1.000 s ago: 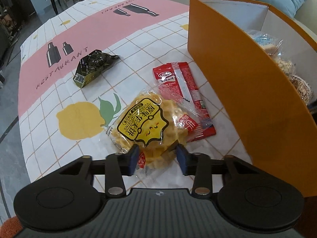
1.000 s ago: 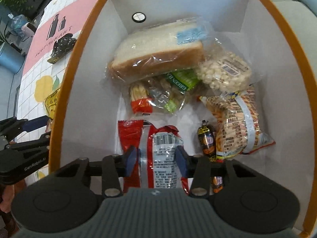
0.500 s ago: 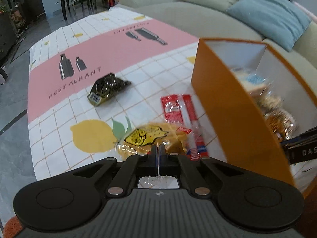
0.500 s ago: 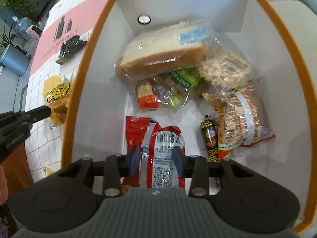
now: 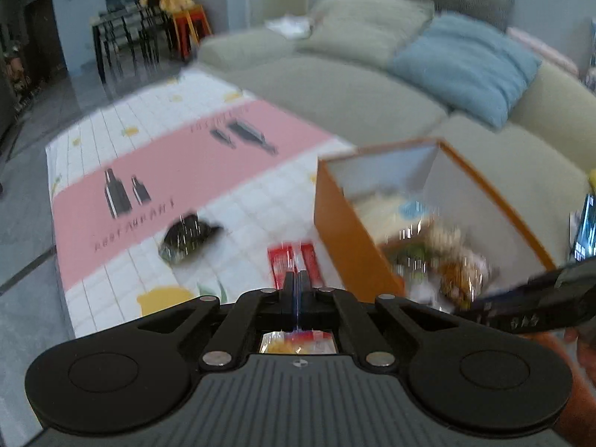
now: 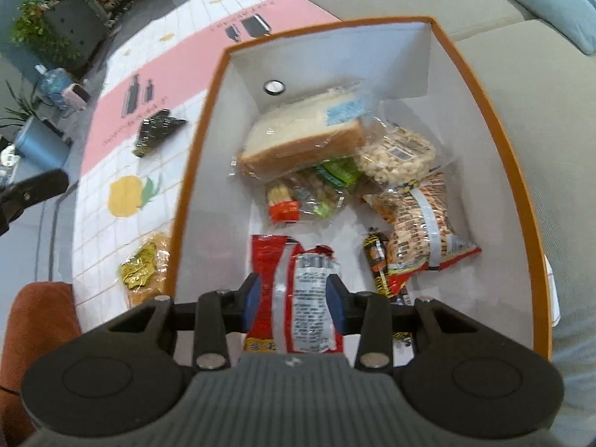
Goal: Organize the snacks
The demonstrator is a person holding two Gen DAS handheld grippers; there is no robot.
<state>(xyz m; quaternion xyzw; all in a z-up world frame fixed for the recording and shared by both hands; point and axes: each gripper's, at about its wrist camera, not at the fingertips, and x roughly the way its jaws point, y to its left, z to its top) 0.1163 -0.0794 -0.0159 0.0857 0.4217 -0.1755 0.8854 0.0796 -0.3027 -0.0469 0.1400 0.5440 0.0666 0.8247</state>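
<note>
My left gripper (image 5: 297, 279) is shut on the edge of the yellow waffle packet (image 5: 294, 342), which hangs below the fingers; the packet also shows in the right wrist view (image 6: 147, 268), lifted just left of the orange box (image 6: 186, 201). The orange box (image 5: 346, 238) holds several snacks, among them a bread slice (image 6: 305, 138). My right gripper (image 6: 293, 294) is open above a red and silver packet (image 6: 298, 287) inside the box. A red sachet (image 5: 294, 260) and a dark green packet (image 5: 186, 238) lie on the tablecloth.
The tablecloth (image 5: 186, 164) is white-checked with a pink band and lemon prints. A grey sofa (image 5: 354, 85) with a blue cushion (image 5: 465, 63) runs behind the box. The table's near-left edge drops to grey floor. An orange seat (image 6: 37, 320) stands at lower left.
My left gripper closed on the waffle packet and lifted it off the cloth, rising and tilting up. My right gripper drew back a little above the box, still open.
</note>
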